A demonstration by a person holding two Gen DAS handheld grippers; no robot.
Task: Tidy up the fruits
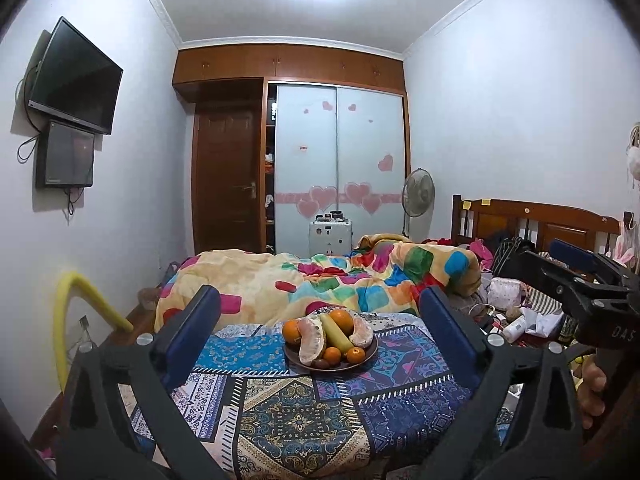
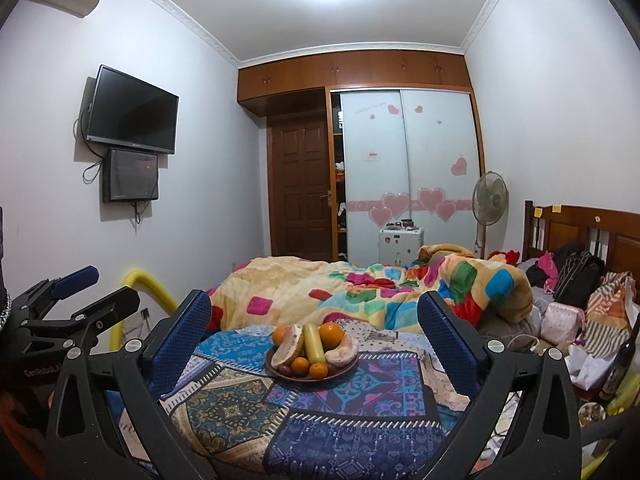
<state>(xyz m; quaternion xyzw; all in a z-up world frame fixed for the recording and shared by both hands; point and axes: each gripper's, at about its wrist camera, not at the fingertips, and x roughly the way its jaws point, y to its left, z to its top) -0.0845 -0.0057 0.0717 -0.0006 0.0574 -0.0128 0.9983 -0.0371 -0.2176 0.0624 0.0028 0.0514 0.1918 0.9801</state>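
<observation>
A brown plate [image 1: 298,358] of fruit sits on a patterned cloth on the bed, also in the right wrist view [image 2: 276,372]. It holds oranges [image 1: 341,320], small tangerines [image 1: 355,355], peeled pomelo pieces [image 1: 310,340], a yellow-green long fruit [image 1: 338,334] and dark round fruits [image 1: 320,364]. My left gripper [image 1: 320,340] is open and empty, short of the plate. My right gripper [image 2: 314,344] is open and empty, also short of the plate. Each gripper shows in the other's view, the right one [image 1: 576,272] and the left one [image 2: 76,292].
The patterned cloth [image 1: 304,412] covers the near bed. A colourful quilt [image 1: 320,280] lies bunched behind the plate. Clutter of bags, a white bottle [image 1: 514,328] and a dark bottle [image 2: 620,364] lies at right by the headboard. A yellow foam-covered rail [image 1: 68,320] stands at left.
</observation>
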